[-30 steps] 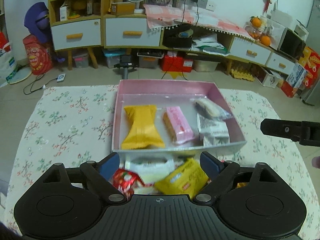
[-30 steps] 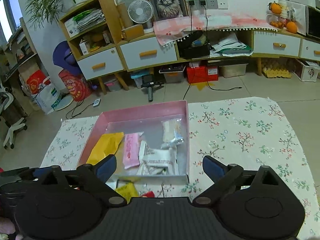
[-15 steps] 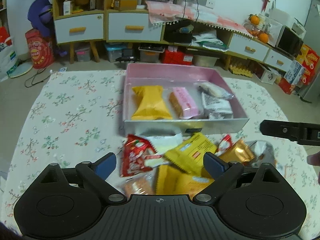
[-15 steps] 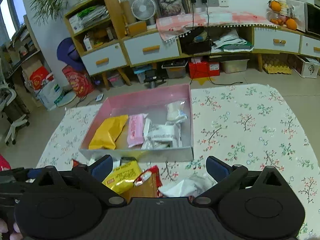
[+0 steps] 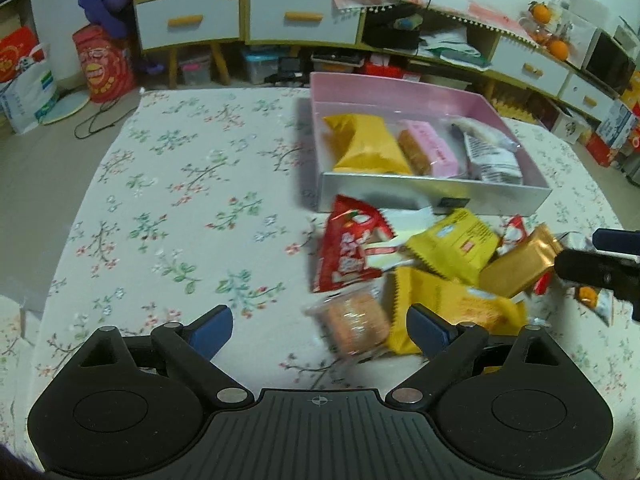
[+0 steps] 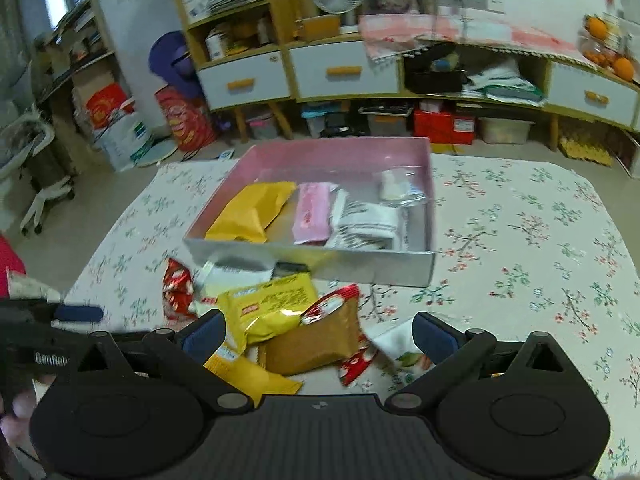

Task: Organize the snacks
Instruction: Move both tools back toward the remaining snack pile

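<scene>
A pink box (image 5: 400, 92) (image 6: 320, 156) on the floral tablecloth holds a yellow packet (image 5: 364, 144), a pink packet (image 5: 430, 152) and white packets (image 5: 492, 156). In front of the box lies a pile of loose snacks: a red packet (image 5: 348, 248), yellow packets (image 5: 456, 244) (image 6: 272, 304), a gold-brown packet (image 5: 520, 264) (image 6: 316, 340) and a clear-wrapped round cake (image 5: 352, 320). My left gripper (image 5: 320, 326) is open and empty, above the table left of the pile. My right gripper (image 6: 318, 338) is open, its jaws either side of the pile.
The floral tablecloth (image 5: 180, 200) spreads wide to the left of the box. Behind the table stand low cabinets with drawers (image 5: 188, 24), storage bins on the floor and a red bag (image 5: 104, 64). The right gripper's side shows at the right edge of the left wrist view (image 5: 600, 268).
Both grippers have pulled back from the box toward me, so the snack pile has come into view. The left gripper has also shifted left. Both stay open.
</scene>
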The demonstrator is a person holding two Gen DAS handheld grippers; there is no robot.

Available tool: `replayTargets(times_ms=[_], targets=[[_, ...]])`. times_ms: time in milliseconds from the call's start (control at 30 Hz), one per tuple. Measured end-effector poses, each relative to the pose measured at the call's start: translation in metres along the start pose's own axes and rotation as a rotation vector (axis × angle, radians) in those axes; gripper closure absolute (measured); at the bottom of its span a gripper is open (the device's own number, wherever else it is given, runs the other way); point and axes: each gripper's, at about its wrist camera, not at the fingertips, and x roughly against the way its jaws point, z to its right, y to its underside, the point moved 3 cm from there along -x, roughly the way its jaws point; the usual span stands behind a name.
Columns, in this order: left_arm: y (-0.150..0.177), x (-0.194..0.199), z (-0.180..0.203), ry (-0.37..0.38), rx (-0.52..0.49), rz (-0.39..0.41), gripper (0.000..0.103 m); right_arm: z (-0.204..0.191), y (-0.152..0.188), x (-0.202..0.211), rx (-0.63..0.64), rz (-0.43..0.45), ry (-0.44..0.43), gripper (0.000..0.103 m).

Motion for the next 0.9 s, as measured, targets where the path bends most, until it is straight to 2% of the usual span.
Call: replayTargets(times_ms=[233, 467, 567, 800, 900], targets=[[0.008, 0.001, -0.016, 0.011, -0.034, -0.009, 0.008, -0.022, 0.015, -0.007, 0.15, -0.013, -0.08, 0.029], [0.016, 0.003, -0.021, 0.06, -0.12, -0.013, 0.009, -0.05, 0.027, -0.01, 0.31, -0.002, -0.158, 0.032], [0.018, 0.003, -0.021, 0.066, -0.14, -0.018, 0.009, -0.057, 0.03, -0.016, 0.352, -0.015, -0.169, 0.042], [0.019, 0.002, -0.02, 0.077, -0.151, -0.027, 0.01, -0.068, 0.037, -0.029, 0.416, -0.051, -0.151, 0.054], [0.019, 0.002, -0.018, 0.078, -0.158, -0.029, 0.01, -0.067, 0.039, -0.033, 0.411, -0.065, -0.143, 0.066]])
